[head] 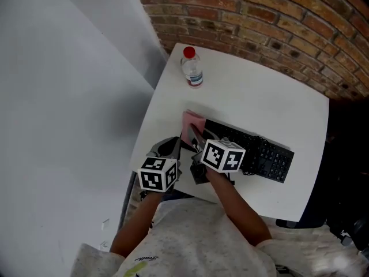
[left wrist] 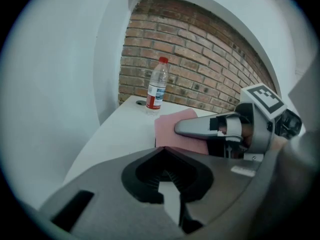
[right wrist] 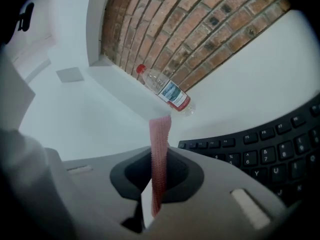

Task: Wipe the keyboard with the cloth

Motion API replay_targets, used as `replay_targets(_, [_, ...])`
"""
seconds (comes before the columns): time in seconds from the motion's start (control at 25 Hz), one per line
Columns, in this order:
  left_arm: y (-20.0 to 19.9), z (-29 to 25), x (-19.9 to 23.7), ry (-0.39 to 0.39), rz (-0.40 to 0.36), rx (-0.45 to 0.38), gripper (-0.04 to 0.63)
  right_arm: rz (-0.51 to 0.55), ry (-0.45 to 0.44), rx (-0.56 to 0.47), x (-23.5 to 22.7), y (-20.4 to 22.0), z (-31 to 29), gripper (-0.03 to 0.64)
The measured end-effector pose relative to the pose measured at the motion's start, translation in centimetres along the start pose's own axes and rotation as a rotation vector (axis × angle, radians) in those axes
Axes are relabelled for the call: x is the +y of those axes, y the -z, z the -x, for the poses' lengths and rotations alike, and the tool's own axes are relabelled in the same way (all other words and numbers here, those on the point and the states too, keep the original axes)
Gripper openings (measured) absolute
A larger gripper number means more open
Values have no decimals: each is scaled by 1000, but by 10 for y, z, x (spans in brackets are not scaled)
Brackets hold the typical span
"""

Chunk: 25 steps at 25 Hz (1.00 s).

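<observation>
A black keyboard (head: 256,153) (right wrist: 265,144) lies across the white table (head: 259,91). The pink cloth (head: 193,122) (left wrist: 172,129) hangs at the keyboard's left end, off the keys. My right gripper (head: 194,136) (right wrist: 159,151) is shut on the cloth (right wrist: 160,134), which runs edge-on up between its jaws. One of its grey fingers (left wrist: 200,126) lies across the cloth in the left gripper view. My left gripper (head: 168,150) (left wrist: 164,151) hovers near the table's left front edge, just left of the right one, jaws together with nothing in them.
A clear plastic water bottle (head: 192,69) (left wrist: 156,90) (right wrist: 165,91) with a red cap stands at the table's far left corner. A brick wall (head: 259,16) runs behind the table and a pale wall (head: 69,97) lies to the left.
</observation>
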<state>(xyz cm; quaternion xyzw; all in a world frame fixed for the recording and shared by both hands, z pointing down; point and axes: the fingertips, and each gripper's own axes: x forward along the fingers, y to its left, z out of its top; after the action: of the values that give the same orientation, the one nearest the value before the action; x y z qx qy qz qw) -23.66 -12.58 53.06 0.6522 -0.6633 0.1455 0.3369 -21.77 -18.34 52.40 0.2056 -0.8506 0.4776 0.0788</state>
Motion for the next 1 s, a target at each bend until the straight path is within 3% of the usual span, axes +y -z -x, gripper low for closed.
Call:
replay_targets(0.36, [-12, -12, 17, 75, -37, 40, -6, -62, 104, -24, -12, 3, -11, 23])
replay_targets(0.6, [-18, -16, 21, 157, -65, 58, -6, -27, 187, -31, -15, 2, -13, 23])
replay_targets(1.0, [-15, -16, 25, 301, -131, 89, -6, 60, 402, -16, -25, 1, -19, 23])
